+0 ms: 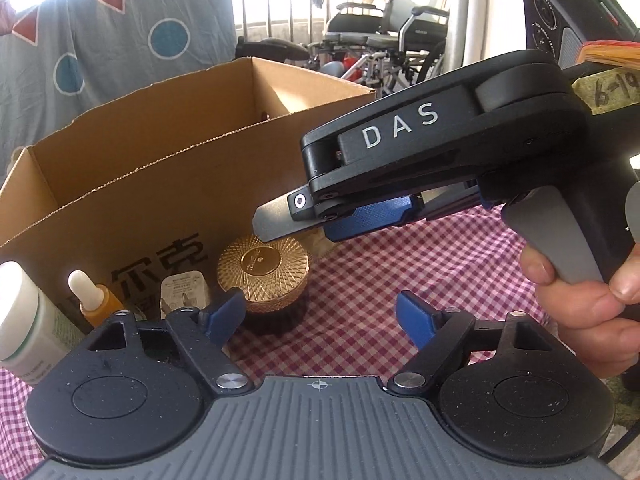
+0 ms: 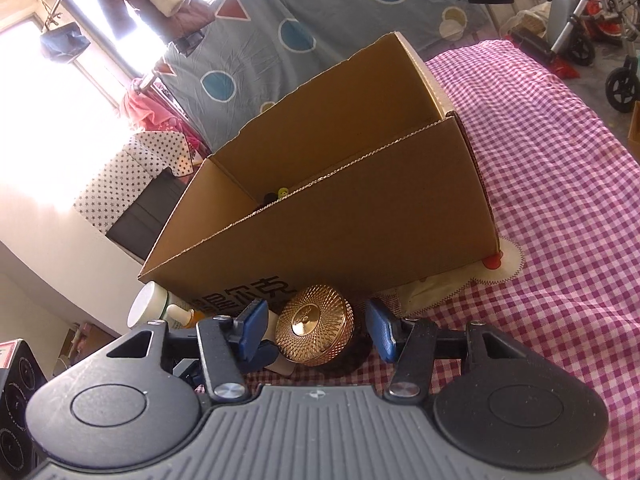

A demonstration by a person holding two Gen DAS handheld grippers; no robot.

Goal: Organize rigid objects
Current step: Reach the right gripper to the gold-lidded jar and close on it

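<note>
A round gold-lidded jar (image 1: 264,274) stands on the red checked cloth in front of an open cardboard box (image 1: 168,184). In the right wrist view the jar (image 2: 316,330) sits between my open right fingers, whose blue pads (image 2: 381,330) flank it without touching; the right gripper (image 2: 318,330) is open. The box (image 2: 340,224) rises just behind it. In the left wrist view my left gripper (image 1: 320,318) is open and empty, low over the cloth, right of the jar. The right gripper body (image 1: 400,148) hovers above the jar there.
A white tube (image 1: 24,320), an orange dropper bottle (image 1: 94,298) and a white charger plug (image 1: 184,292) stand left of the jar against the box. A cream cloth mat (image 2: 460,284) lies under the box corner. Wheelchairs (image 1: 384,40) stand behind. A black speaker (image 1: 568,4) is at upper right.
</note>
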